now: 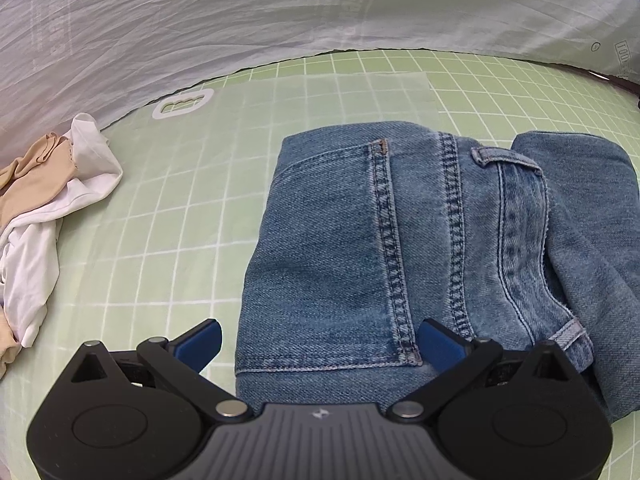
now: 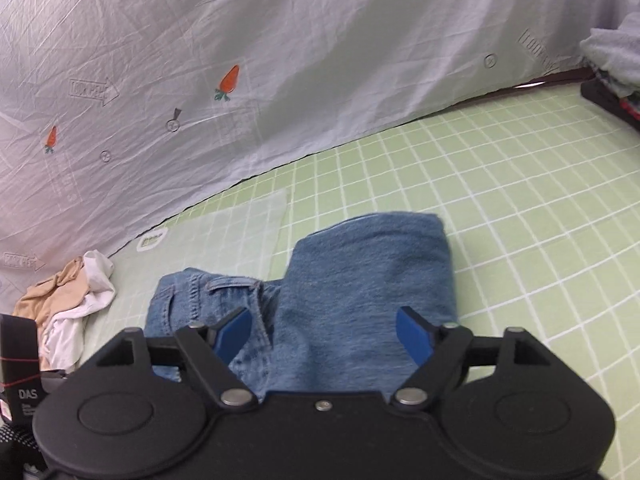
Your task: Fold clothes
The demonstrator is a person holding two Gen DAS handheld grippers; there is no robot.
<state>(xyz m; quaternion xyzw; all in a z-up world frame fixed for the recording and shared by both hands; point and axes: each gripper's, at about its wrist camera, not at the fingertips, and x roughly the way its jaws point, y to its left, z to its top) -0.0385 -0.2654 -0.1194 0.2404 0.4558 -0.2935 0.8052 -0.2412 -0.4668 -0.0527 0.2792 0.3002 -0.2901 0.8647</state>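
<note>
Folded blue jeans (image 1: 420, 240) lie on the green gridded mat (image 1: 180, 220), back pocket and waistband facing up, with a folded leg laid over the right side. My left gripper (image 1: 320, 344) hovers open over the near edge of the jeans, its blue pads wide apart and gripping nothing. In the right wrist view the same jeans (image 2: 360, 288) lie below my right gripper (image 2: 324, 334), which stands open over the folded leg part; no cloth is pinched between its pads.
A crumpled pile of white and beige clothes (image 1: 44, 200) lies at the mat's left. A wrinkled white sheet with carrot prints (image 2: 240, 80) hangs behind. A translucent plastic bag (image 1: 300, 92) lies flat beyond the jeans. Dark items with grey cloth (image 2: 612, 72) sit far right.
</note>
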